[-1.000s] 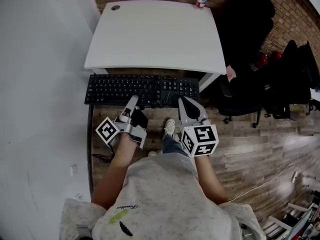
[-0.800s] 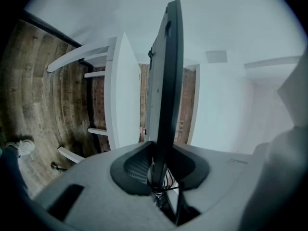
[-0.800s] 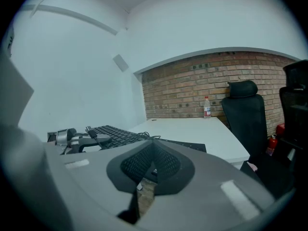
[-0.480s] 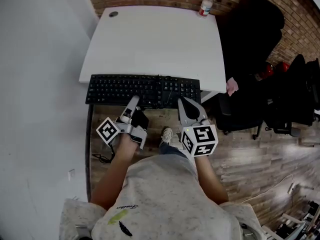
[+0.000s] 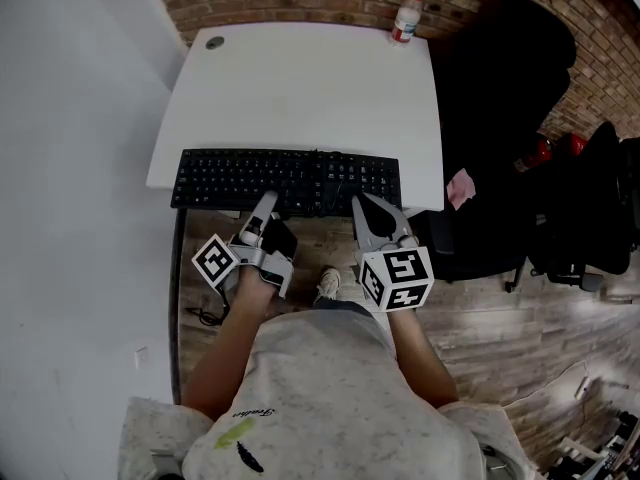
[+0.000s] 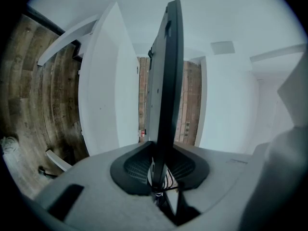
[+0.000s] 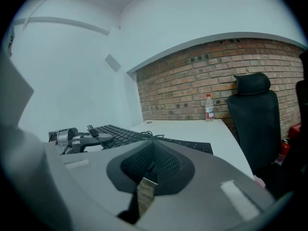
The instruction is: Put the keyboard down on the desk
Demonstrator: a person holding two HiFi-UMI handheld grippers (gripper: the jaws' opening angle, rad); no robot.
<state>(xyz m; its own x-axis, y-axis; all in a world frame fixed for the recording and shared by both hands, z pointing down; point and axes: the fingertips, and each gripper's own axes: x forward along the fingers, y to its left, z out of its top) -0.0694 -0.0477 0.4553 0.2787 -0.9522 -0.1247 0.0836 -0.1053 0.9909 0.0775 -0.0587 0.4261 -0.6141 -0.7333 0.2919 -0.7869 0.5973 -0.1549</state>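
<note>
The black keyboard [image 5: 285,180] hangs level over the front strip of the white desk [image 5: 300,88], its cable coiled on top [image 7: 139,136]. My left gripper [image 5: 262,211] is shut on the keyboard's near edge left of middle. In the left gripper view the keyboard [image 6: 166,81] runs edge-on from between the pads. My right gripper [image 5: 368,211] has its jaws together, tips at the keyboard's near edge right of middle. In the right gripper view nothing of the keyboard [image 7: 120,130] shows between them. Whether it bears the keyboard I cannot tell.
A water bottle [image 5: 405,16] stands at the desk's back right corner, a round grommet [image 5: 214,41] at the back left. A black office chair [image 5: 500,118] stands right of the desk. A brick wall runs behind, a white wall on the left. My shoe [image 5: 328,285] is below.
The keyboard and both grippers have moved forward: it was in front of the desk's edge, and now it overlaps the desk's front strip. Both grippers kept their places on it.
</note>
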